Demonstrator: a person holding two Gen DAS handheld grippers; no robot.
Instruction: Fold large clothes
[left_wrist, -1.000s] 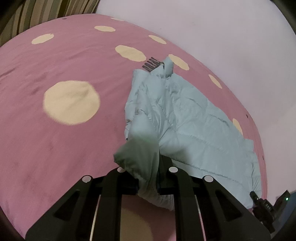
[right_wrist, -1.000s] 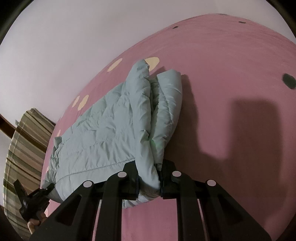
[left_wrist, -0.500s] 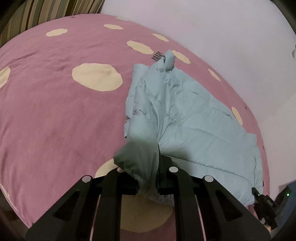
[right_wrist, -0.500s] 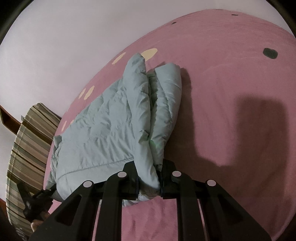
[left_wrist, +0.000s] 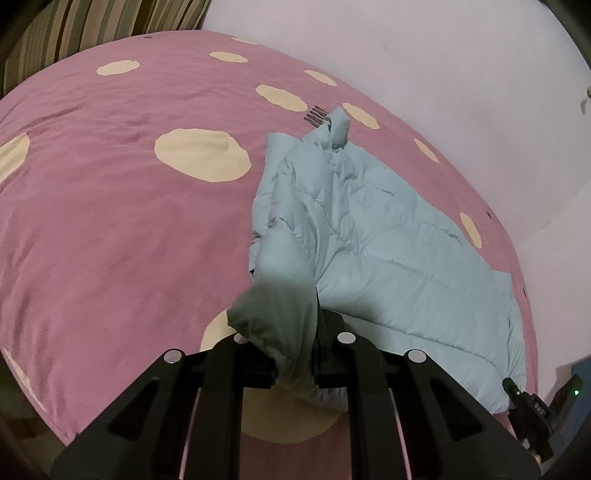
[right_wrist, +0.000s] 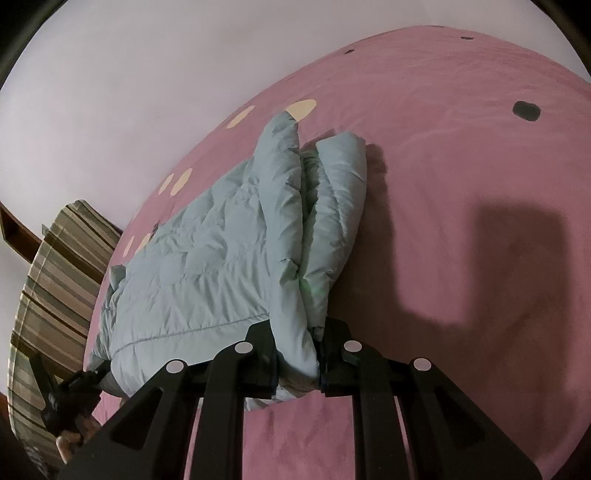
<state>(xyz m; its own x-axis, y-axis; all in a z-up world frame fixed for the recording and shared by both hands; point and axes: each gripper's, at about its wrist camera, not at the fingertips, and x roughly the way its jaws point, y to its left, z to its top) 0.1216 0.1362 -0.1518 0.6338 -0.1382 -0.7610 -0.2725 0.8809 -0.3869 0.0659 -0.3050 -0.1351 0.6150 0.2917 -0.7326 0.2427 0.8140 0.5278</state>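
Jacket (left_wrist: 373, 236), pale blue, quilted, folded lengthwise, is clamped at its near edge by left gripper (left_wrist: 293, 354) and right gripper (right_wrist: 297, 354); pink dotted blanket (left_wrist: 110, 229) lies beneath, white wall (left_wrist: 443, 74) at 1 o'clock.

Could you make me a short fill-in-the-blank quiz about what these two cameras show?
1. Both sets of fingers are clamped on a pale ____ padded jacket.
2. The jacket lies on a ____ bedspread.
3. That bedspread has big ____ spots.
4. The wall behind the bed is plain ____.

Missing words: blue; pink; cream; white
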